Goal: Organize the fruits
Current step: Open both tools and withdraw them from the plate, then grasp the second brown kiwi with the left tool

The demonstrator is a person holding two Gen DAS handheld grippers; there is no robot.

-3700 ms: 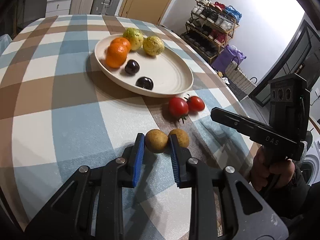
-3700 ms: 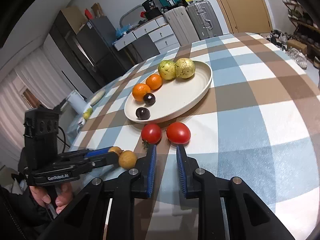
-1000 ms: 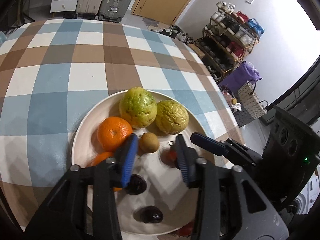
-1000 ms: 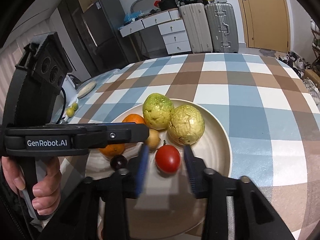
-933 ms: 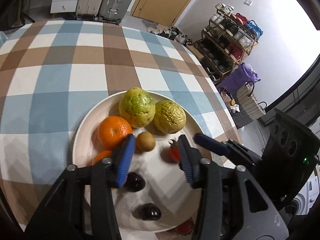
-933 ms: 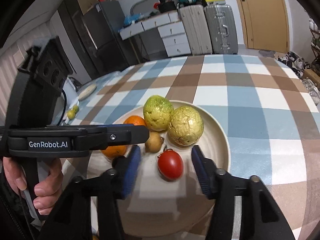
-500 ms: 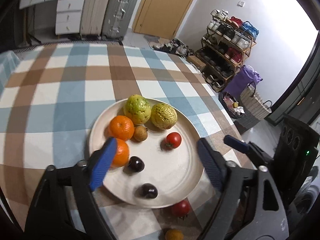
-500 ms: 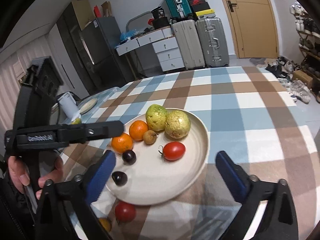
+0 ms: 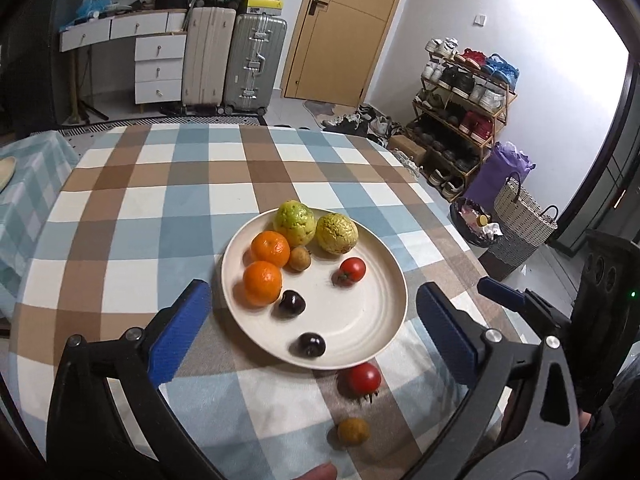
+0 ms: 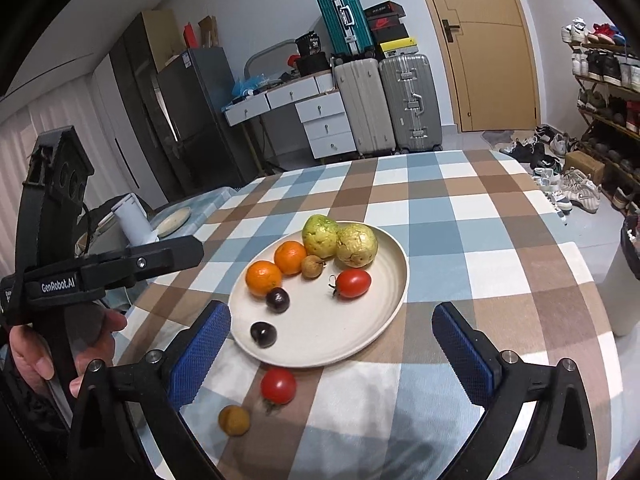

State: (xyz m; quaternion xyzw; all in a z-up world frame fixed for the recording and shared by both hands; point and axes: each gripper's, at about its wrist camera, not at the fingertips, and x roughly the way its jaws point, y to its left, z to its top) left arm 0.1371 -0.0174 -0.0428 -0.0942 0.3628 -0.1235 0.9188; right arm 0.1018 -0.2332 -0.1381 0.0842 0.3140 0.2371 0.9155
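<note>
Above the checked worktop (image 9: pixel 120 216), both tongs, left (image 9: pixel 312 328) and right (image 10: pixel 332 344), are held spread wide and empty over the plate (image 10: pixel 384 320), and the remaining tomato (image 10: pixel 278 385) and small brown fruit (image 10: pixel 234 421), lying just outside its near rim, are judged next to be gripped and carried in.

Wide-apart jaws above plate (image 10: pixel 394 308) of fruit; tomato (image 10: pixel 278 386) and longan (image 10: pixel 234 420) on tablecloth (image 10: pixel 460 236)
</note>
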